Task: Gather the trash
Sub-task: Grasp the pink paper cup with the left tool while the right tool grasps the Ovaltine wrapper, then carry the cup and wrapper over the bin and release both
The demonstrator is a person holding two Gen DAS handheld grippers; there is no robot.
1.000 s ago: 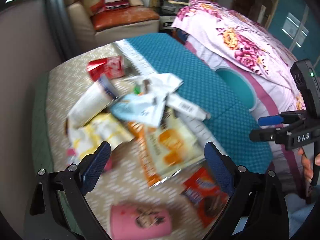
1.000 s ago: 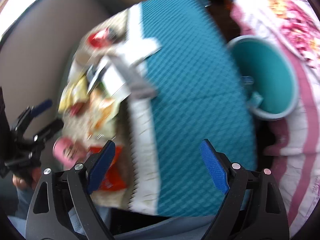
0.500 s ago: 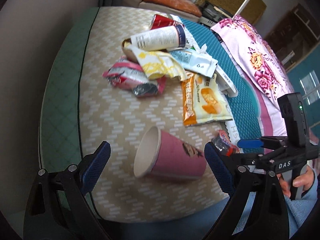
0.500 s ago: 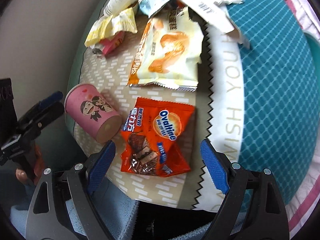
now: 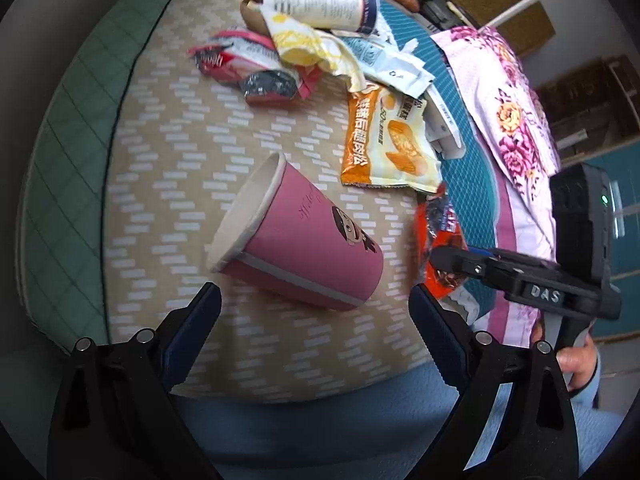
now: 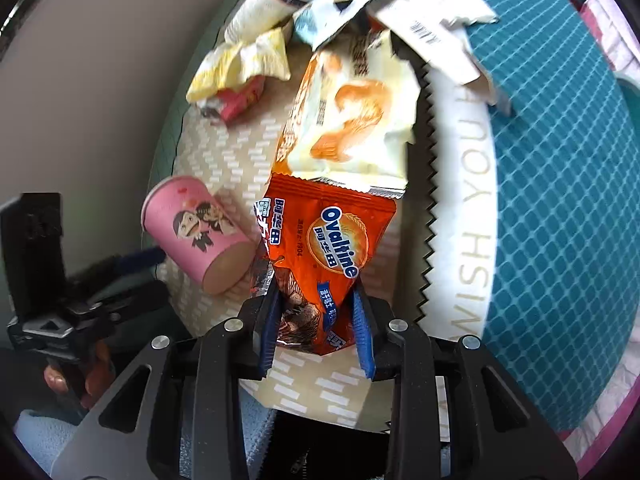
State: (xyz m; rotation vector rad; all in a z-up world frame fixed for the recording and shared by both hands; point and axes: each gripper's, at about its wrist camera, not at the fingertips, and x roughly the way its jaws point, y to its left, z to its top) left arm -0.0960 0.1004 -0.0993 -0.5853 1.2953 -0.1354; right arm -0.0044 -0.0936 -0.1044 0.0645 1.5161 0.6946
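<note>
We are closing the right tool (image 6: 316, 330) on the near end of the orange Ovaline wrapper (image 6: 326, 248); its jaws have just been narrowing and are pinching the foil. Left tool (image 5: 314, 318) is hanging spread wide over the pink cup (image 5: 298, 242), which is lying on its side. Judgement: lift the wrapper straight up, gently, as foil slips. The bed (image 5: 168, 152) edge is at 6 o'clock; the litter pile is crowding 12 o'clock.

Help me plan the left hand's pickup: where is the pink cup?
In the left wrist view, the pink cup lies on its side ahead of the open left hand-held gripper, left of the orange wrapper.
</note>
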